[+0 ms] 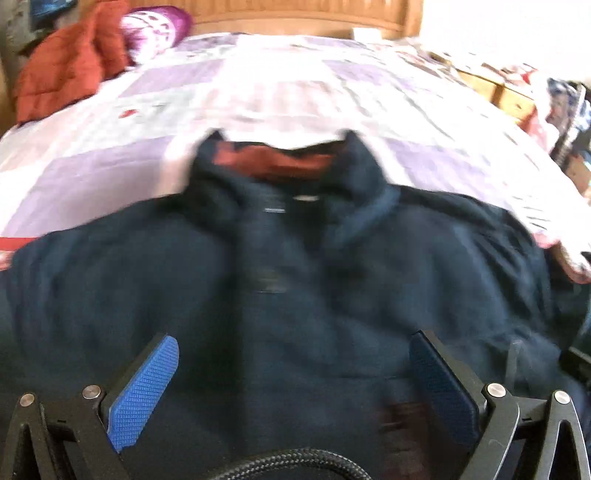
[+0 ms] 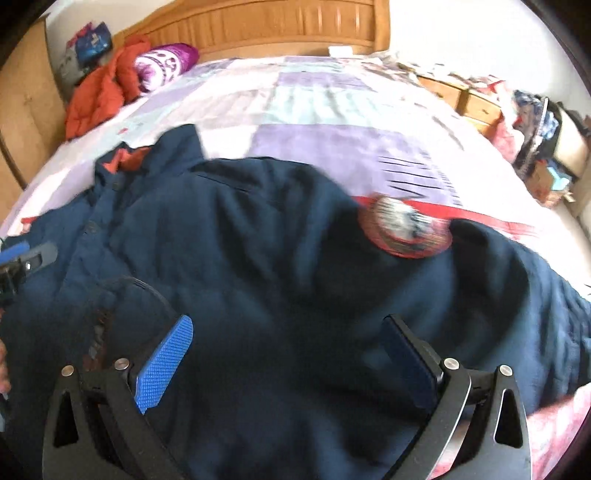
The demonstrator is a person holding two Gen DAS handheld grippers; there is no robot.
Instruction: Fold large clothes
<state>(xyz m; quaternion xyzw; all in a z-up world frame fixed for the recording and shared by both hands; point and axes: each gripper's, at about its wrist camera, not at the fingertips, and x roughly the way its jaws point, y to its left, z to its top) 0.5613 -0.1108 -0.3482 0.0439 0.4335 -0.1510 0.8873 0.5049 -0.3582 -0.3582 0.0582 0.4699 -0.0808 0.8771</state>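
Observation:
A large navy jacket with an orange-red collar lining lies spread on the bed, collar toward the headboard. It also shows in the right wrist view, with a round red and white badge on one sleeve. My left gripper is open just above the jacket's front, blue pads apart, holding nothing. My right gripper is open over the jacket's right side, empty. The left gripper's fingertips show at the left edge of the right wrist view.
The bed has a lilac and white patchwork quilt and a wooden headboard. An orange-red jacket and a purple rolled blanket lie at the far left. A wooden nightstand with clutter stands at right.

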